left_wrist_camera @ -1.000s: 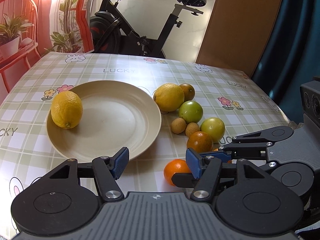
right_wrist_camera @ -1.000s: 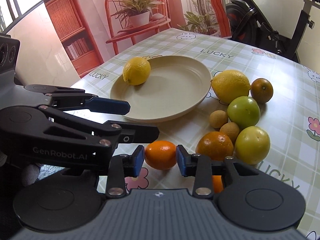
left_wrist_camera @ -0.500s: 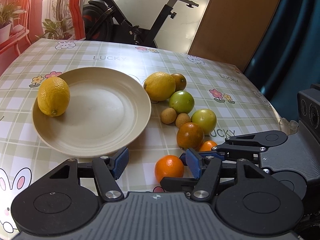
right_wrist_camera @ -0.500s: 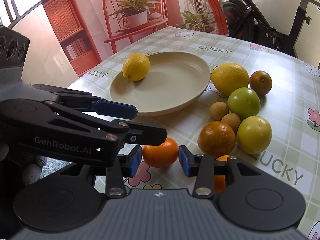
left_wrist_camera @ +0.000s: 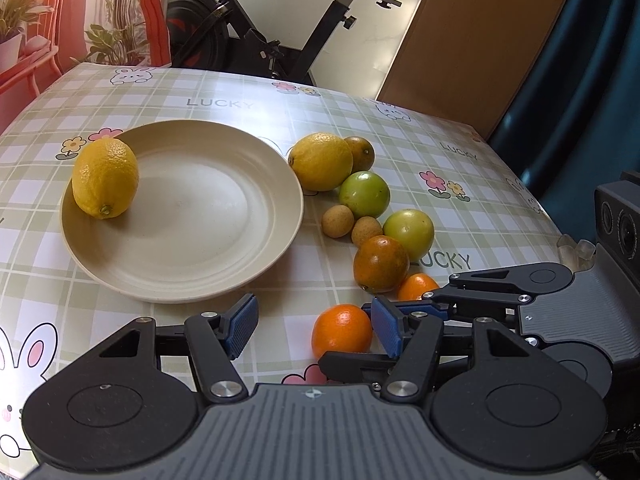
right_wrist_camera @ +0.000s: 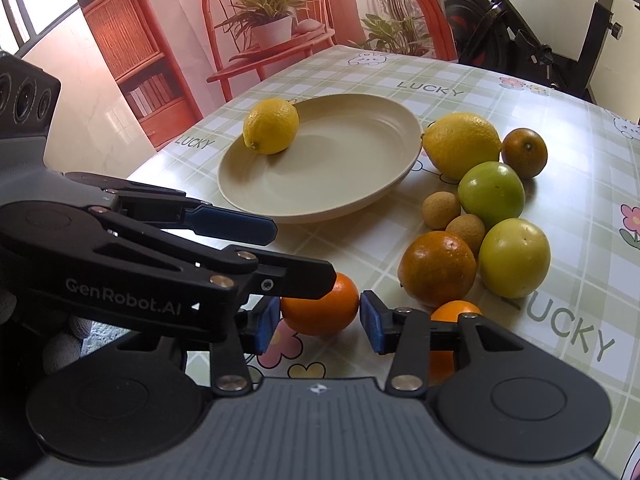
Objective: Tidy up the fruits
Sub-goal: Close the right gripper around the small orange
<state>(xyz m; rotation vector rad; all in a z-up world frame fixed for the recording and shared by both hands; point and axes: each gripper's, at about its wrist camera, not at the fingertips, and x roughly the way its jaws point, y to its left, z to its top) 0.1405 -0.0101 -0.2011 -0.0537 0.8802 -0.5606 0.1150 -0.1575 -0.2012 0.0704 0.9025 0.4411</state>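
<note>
While the left gripper (left_wrist_camera: 314, 330) hangs open over the tablecloth (left_wrist_camera: 400, 128), the right gripper (right_wrist_camera: 319, 322) brackets the small orange (right_wrist_camera: 320, 306) near the plate (right_wrist_camera: 320, 200); can't tell if it's actually squeezing.

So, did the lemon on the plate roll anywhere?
No. The lemon still sits against the left rim of the plate, same spot as before.
</note>
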